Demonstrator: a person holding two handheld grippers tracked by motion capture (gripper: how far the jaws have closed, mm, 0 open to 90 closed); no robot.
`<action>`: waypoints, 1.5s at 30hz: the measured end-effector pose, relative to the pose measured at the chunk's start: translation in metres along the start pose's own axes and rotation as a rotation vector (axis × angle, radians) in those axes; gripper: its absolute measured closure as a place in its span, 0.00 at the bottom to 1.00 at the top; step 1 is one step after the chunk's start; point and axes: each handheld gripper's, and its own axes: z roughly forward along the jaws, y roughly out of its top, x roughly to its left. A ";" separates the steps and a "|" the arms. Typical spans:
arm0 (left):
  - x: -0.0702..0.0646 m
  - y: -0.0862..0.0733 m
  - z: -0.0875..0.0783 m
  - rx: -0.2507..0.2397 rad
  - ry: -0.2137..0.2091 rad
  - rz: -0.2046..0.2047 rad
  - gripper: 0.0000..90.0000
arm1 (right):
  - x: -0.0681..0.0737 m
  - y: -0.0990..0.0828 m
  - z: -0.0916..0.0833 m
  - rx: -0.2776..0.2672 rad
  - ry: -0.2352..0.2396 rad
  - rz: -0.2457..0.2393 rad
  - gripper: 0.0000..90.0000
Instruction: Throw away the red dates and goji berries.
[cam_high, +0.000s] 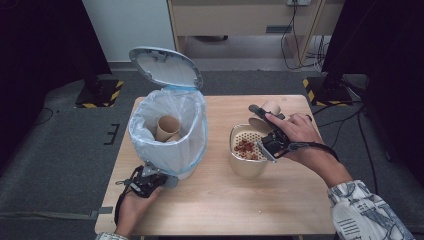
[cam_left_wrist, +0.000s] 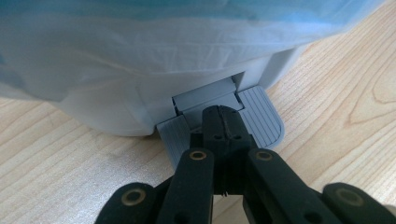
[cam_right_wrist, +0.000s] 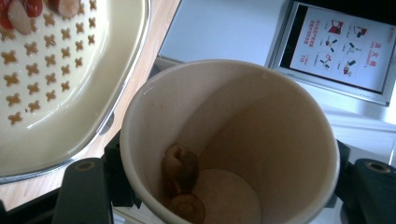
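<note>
The right gripper was closed around a tilted paper cup beside the strainer bowl; the left gripper, jaws shut, was pressed on the bin pedal.

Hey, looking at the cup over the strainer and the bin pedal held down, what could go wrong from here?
1. The paper cup in the right gripper has scraps stuck near its bottom; tipped beside the strainer bowl, they might miss it and land on the table.
2. The shut left gripper presses the bin's pedal with just its tips; a slip would likely drop the lid.
</note>
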 end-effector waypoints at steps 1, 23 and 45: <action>0.000 0.000 0.000 0.000 -0.003 -0.002 1.00 | 0.000 0.001 -0.001 -0.007 -0.003 -0.001 0.34; 0.001 0.000 0.000 -0.002 -0.004 -0.005 1.00 | 0.000 0.000 -0.010 0.001 -0.010 -0.028 0.33; 0.000 0.000 0.000 -0.002 -0.003 -0.005 1.00 | -0.004 -0.018 -0.005 -0.030 0.024 0.251 0.33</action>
